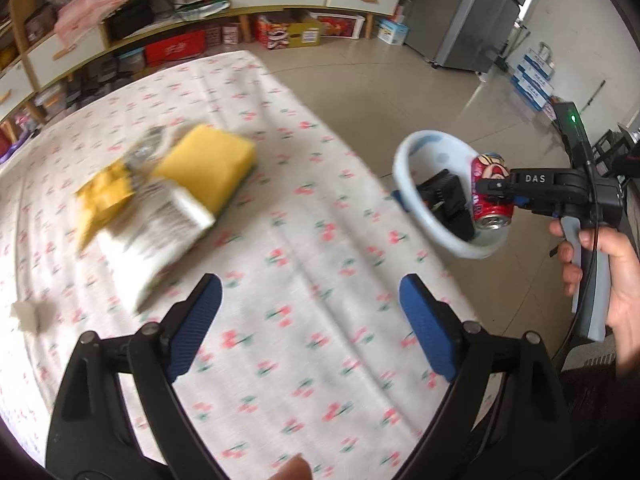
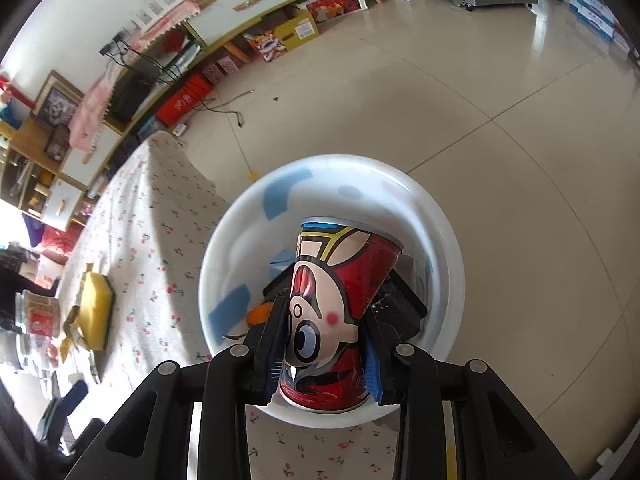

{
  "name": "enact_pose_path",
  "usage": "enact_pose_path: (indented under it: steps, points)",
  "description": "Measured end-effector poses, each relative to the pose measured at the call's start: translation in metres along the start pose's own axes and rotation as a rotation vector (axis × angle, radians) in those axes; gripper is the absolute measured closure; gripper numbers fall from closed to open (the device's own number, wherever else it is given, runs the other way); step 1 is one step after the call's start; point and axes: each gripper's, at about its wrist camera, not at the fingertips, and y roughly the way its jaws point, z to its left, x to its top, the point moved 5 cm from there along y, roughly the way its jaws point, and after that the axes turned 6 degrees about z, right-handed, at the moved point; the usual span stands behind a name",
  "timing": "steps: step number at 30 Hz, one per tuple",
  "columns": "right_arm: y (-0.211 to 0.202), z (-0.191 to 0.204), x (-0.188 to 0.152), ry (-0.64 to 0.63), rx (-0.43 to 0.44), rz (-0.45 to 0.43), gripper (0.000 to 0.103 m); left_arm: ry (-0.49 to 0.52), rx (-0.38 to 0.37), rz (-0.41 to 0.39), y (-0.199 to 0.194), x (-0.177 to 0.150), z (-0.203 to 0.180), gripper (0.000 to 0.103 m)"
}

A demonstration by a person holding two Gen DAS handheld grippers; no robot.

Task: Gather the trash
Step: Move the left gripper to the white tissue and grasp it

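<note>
While the left gripper (image 1: pixel 310 320) is held with fingers spread wide above the tabletop (image 1: pixel 280 240), a can (image 2: pixel 332 320) is gripped by the right gripper (image 2: pixel 326 344) fingers over the bin (image 2: pixel 224 248).

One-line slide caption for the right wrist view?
Right gripper holds a red cartoon can over the white bin.

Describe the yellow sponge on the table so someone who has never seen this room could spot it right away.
Start at the table with the white cherry-print cloth; the white bin hangs off its floor-side edge. Away from the bin, towards the shelves, lies the yellow sponge, a thick block against a crumpled white and yellow wrapper. It is the only solid, plain-yellow, square-edged thing there.
</note>
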Motion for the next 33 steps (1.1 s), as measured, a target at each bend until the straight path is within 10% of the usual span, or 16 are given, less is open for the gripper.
enact_pose_path:
  steps: [3, 33]
  points:
    - [-0.006, 0.001, 0.0, 0.006, -0.008, -0.018, 0.039, -0.035, 0.013, -0.008, -0.012, -0.007, 0.022, 0.007]
    - [-0.022, 0.162, -0.048, -0.373, -0.063, -0.033, 0.01, -0.209, 0.245, -0.009, -0.057, -0.052, 0.18, 0.003]
